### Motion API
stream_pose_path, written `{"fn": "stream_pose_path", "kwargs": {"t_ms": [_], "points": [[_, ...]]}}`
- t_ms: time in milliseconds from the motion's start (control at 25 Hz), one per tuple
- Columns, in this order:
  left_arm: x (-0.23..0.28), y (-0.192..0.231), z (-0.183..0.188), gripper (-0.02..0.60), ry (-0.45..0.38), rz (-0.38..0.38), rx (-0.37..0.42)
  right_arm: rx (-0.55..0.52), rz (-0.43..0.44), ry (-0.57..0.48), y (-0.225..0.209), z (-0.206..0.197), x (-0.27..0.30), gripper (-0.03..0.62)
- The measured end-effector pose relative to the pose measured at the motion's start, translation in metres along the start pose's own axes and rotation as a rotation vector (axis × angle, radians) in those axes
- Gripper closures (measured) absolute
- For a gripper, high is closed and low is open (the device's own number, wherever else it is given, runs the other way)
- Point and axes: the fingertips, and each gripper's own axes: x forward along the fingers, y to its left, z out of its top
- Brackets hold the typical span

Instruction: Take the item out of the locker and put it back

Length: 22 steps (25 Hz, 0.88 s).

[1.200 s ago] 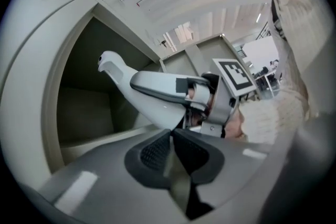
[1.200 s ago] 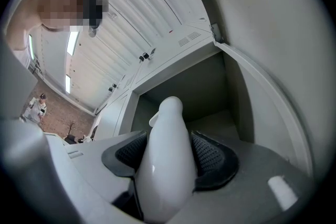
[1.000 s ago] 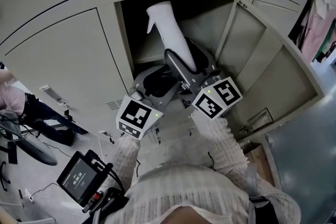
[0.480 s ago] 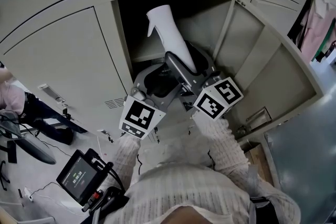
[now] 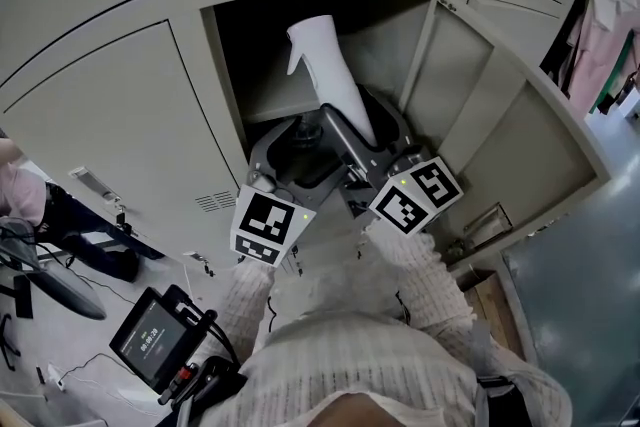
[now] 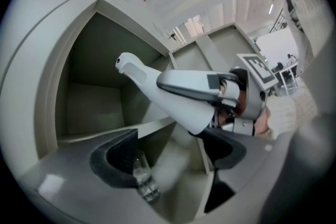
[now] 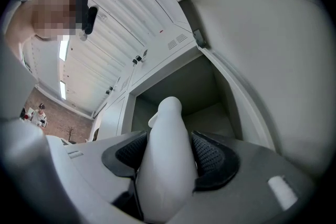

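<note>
The open locker compartment [image 5: 262,65] is in front of me. My right gripper [image 5: 356,120] is shut on a tall white bottle with a spout [image 5: 330,80], tilted up into the opening; both dark pads press its sides [image 7: 165,165]. The left gripper view shows the same white bottle [image 6: 157,86] held in the right gripper [image 6: 210,107]. My left gripper [image 5: 300,143] sits just left of it at the locker's mouth. Its jaws have just been opening and stand wide. A small clear bottle [image 6: 140,178] stands beside its left pad [image 6: 113,160]; neither pad presses on it.
The locker door [image 5: 500,135] hangs open to the right. Closed locker doors [image 5: 110,115] flank the opening on the left and above. A shelf [image 6: 89,131] crosses the compartment. A small screen device [image 5: 150,335] hangs at my lower left. Clothes [image 5: 610,25] hang at far right.
The left gripper's jaws have spread wider, and a small dark-topped bottle now shows between them. The right gripper and white bottle have kept their place.
</note>
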Motion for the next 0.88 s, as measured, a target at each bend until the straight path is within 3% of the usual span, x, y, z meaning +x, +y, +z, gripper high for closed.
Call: {"fn": "stream_pose_path", "kwargs": {"t_ms": [320,640,720,800,880], "points": [[-0.002,0.001,-0.007,0.195,0.02,0.016,-0.017,0.019,-0.01,-0.003,-0.003,0.003,-0.01,0.336],[-0.006,0.013,-0.015,0.22,0.011,0.067,-0.112,0.016,-0.027,0.004,-0.002,0.007,-0.017,0.336],[-0.009,0.019,-0.017,0.261,-0.003,0.089,-0.157,0.021,-0.028,0.006,-0.001,0.008,-0.018,0.336],[-0.01,0.024,-0.018,0.366,-0.013,0.11,-0.193,0.028,-0.026,0.013,0.001,0.007,-0.018,0.333],[-0.01,0.024,-0.02,0.383,-0.008,0.113,-0.203,0.026,-0.024,0.029,0.003,0.005,-0.015,0.333]]}}
